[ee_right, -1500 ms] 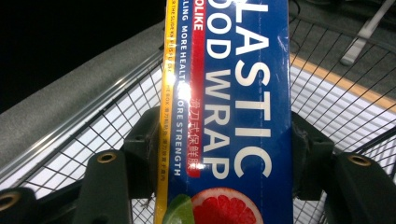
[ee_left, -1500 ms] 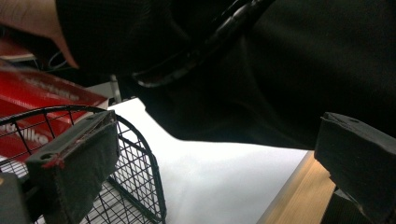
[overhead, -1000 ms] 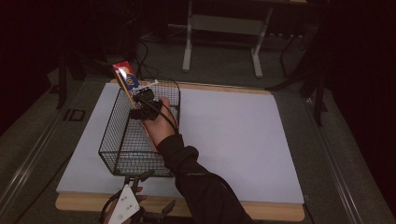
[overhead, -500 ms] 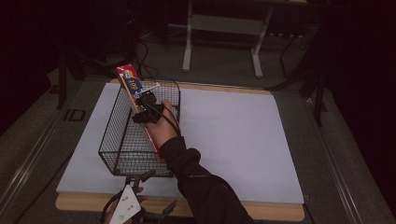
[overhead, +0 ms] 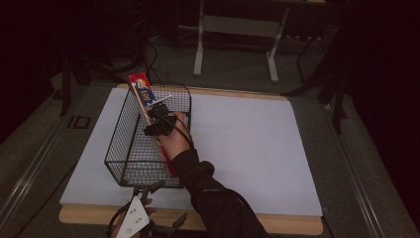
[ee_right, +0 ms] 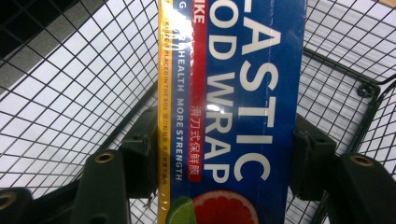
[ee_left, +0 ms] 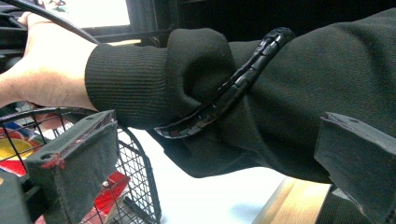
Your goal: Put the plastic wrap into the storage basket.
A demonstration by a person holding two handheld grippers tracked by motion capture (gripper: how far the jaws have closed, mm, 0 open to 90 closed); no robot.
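My right gripper [overhead: 154, 115] is clamped on the long plastic wrap box [overhead: 142, 92], 1 pad on each side wall, as the right gripper view shows: the box [ee_right: 233, 107] fills the gap between my 2 jaws, so they stand only as wide as the box. The box leans inside the wire basket [overhead: 130, 168], its lower end down against the basket's right wall near my wrist and its upper end poking out above the basket's far left corner. My left gripper [overhead: 148, 218] hangs just outside the basket's near wall, by the table's front edge, with its jaws spread wide and nothing between them; in its own view the 2 pads [ee_left: 88, 154] frame only my right sleeve [ee_left: 280, 93].

I judge this to be the handling of the box at the basket, either lifting it out or laying it in. The next move calls for keeping the grip firm and swinging the long box clear of the basket's rim without catching the wire.
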